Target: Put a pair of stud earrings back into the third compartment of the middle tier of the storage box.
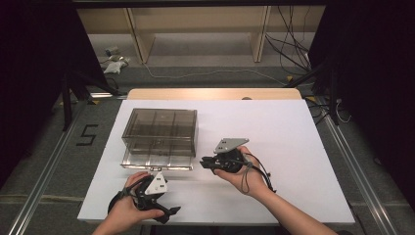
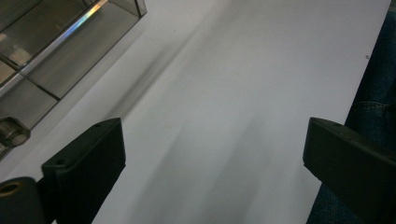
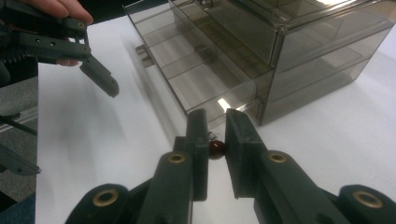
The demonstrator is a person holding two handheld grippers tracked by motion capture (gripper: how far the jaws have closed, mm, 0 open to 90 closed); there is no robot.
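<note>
the right gripper (image 3: 215, 140) pinching a small dark red bead (image 3: 216, 148) beside the smoky clear plastic drawer box (image 3: 280, 56) could let it squirt out if the pinch slackens

White table (image 1: 293, 147); smoky clear drawer box (image 1: 160, 128) sits at left.

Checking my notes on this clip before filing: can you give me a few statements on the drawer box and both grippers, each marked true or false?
1. The right gripper is shut on a small dark red bead. True.
2. The left gripper holds the bead. False: its jaws stand wide open over the white board, with nothing between them.
3. The smoky clear drawer box has its bottom drawer pulled out. True.
4. The box lies on its side. False: it stands upright.
</note>
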